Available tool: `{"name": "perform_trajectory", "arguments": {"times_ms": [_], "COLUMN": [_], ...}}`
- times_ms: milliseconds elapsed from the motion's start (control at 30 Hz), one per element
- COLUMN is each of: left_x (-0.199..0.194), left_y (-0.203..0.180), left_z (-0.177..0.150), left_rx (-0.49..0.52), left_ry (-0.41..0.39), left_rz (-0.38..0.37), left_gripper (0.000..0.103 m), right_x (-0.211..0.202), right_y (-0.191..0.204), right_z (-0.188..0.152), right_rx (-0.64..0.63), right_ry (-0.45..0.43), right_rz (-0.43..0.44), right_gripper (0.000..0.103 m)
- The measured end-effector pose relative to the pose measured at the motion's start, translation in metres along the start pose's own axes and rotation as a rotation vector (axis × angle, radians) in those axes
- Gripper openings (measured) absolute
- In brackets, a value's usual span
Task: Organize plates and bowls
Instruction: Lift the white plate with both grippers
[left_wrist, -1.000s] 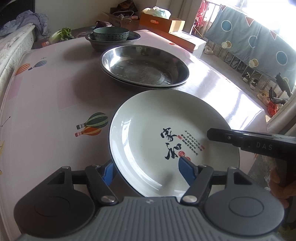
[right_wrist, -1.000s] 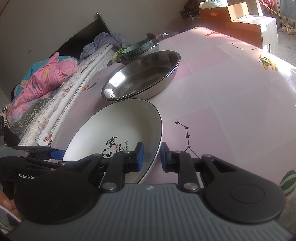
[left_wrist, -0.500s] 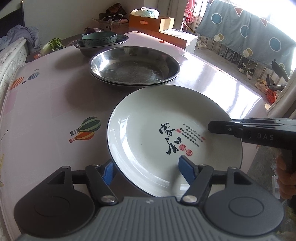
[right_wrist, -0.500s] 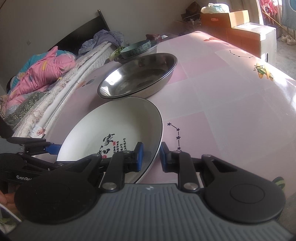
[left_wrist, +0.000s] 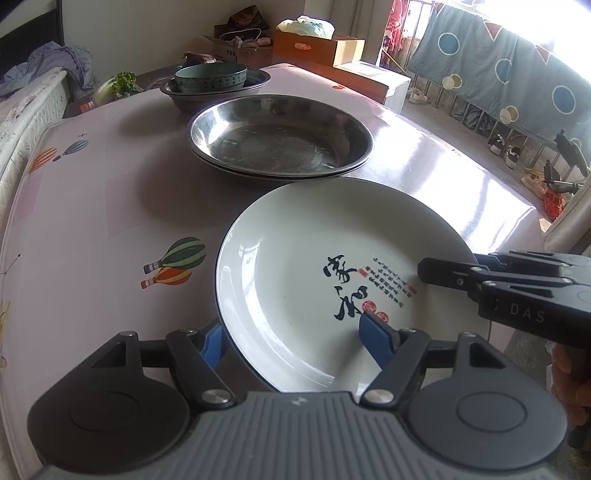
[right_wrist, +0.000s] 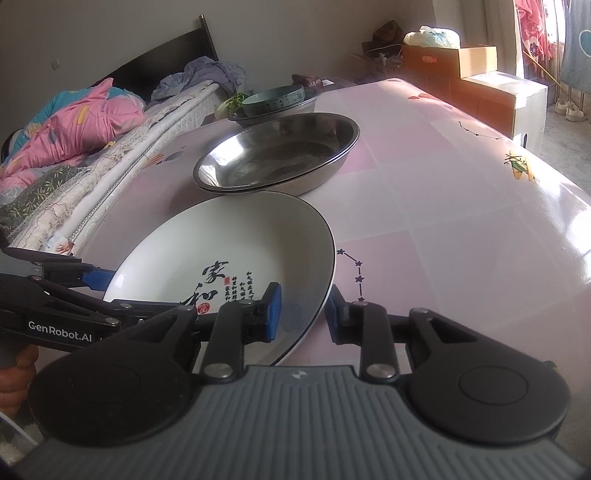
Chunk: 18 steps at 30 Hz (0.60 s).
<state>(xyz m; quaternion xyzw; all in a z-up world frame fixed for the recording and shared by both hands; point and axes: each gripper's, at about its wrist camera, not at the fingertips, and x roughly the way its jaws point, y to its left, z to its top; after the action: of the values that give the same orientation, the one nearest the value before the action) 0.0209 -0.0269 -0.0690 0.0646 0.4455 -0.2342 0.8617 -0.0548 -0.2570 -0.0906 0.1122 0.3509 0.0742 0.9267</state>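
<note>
A white plate (left_wrist: 317, 266) with black calligraphy and a dark rim is held above the pink table. My left gripper (left_wrist: 291, 339) is shut on the plate's near rim, one blue pad above and one below. My right gripper (right_wrist: 303, 312) is shut on the plate's opposite rim (right_wrist: 325, 295). The plate also shows in the right wrist view (right_wrist: 229, 251). Just beyond it stand stacked steel dishes (left_wrist: 277, 140), also in the right wrist view (right_wrist: 277, 158). A teal bowl (left_wrist: 210, 75) sits in another steel dish (left_wrist: 258, 83) at the table's far end.
The pink table (left_wrist: 92, 206) has balloon prints and a right edge (left_wrist: 517, 199) dropping to the floor. Cardboard boxes (left_wrist: 317, 46) stand beyond the far end. A bed with pink bedding (right_wrist: 74, 122) runs along the table's left side.
Both grippers have carried the plate forward, toward the stacked steel dishes. The dishes now appear closer to the plate's far rim. Both grips are unchanged.
</note>
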Motion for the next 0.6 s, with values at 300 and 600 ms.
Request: {"name": "perform_trajectory", "arguments": {"times_ms": [300,600], "left_x": [-0.002,0.001], "left_y": [-0.004,-0.012], "left_z": [0.001,-0.003], "left_rx": [-0.002,0.034], "left_ry": [0.002,0.01], "left_rz": [-0.01,-0.015], "left_gripper": [0.072,0.072], "right_x": [-0.004,-0.004], "right_y": [-0.002,-0.007], "right_z": [0.002,0.001], "right_rx": [0.003,0.004], "right_ry": [0.0,0.002], "right_rz": [-0.011,-0.024], "right_gripper": [0.026,0.026]}}
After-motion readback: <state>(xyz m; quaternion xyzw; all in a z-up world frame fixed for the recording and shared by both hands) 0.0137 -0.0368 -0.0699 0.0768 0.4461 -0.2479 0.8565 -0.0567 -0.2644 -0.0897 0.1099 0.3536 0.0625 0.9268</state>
